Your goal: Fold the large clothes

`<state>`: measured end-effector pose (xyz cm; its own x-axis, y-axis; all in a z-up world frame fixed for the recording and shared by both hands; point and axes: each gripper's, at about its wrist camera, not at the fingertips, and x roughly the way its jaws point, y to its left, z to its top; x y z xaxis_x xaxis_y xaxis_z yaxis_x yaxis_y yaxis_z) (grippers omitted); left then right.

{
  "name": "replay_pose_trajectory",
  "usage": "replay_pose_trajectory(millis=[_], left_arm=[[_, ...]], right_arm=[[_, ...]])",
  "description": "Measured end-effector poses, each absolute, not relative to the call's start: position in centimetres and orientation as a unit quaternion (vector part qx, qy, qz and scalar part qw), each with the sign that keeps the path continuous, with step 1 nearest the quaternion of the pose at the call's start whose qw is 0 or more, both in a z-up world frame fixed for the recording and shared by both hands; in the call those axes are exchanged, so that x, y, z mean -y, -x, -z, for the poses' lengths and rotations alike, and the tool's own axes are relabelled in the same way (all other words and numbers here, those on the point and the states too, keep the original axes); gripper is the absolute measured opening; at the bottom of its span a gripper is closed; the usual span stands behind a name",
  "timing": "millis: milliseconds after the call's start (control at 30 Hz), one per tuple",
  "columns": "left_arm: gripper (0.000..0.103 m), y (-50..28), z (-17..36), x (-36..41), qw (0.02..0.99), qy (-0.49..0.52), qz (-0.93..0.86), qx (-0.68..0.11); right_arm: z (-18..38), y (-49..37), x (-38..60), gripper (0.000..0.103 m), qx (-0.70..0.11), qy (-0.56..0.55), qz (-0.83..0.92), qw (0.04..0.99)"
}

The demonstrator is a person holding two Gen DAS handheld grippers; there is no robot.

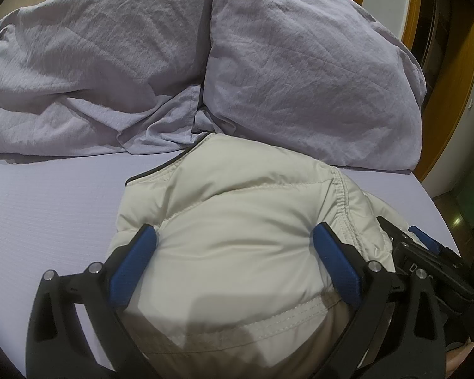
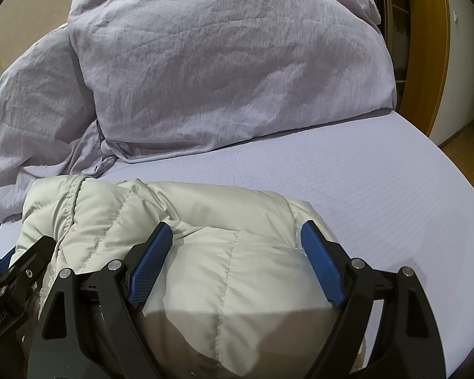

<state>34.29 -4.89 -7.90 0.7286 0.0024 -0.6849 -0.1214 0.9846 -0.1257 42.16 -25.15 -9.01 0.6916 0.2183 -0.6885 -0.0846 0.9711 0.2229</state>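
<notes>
A cream quilted puffer jacket [image 1: 237,208] lies bunched into a compact bundle on the lilac bed sheet [image 1: 47,195]. My left gripper [image 1: 235,240] is open wide, its blue pads [image 1: 136,262] pressing against either side of the bundle's left part. My right gripper [image 2: 237,237] is also open wide, its blue pads [image 2: 322,268] straddling the bundle's right part [image 2: 205,221]. The right gripper shows at the left wrist view's right edge [image 1: 426,252]; the left gripper shows at the right wrist view's left edge [image 2: 19,271]. The jacket's underside is hidden.
A crumpled lilac duvet [image 1: 126,72] and a big pillow [image 2: 224,63] are piled behind the jacket. Bare sheet [image 2: 363,189] stretches to the right. A wooden door frame [image 2: 439,63] and wood floor [image 2: 470,154] lie beyond the bed's right edge.
</notes>
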Motion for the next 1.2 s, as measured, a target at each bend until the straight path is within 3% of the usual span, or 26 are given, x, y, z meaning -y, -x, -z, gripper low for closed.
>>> replay_pose_trajectory(millis=[1200], left_arm=[[0.099, -34.34, 8.01, 4.89, 0.927, 0.082, -0.033, -0.366]], right_arm=[[9.26, -42.55, 24.96, 0.087, -0.384, -0.089, -0.084, 0.915]])
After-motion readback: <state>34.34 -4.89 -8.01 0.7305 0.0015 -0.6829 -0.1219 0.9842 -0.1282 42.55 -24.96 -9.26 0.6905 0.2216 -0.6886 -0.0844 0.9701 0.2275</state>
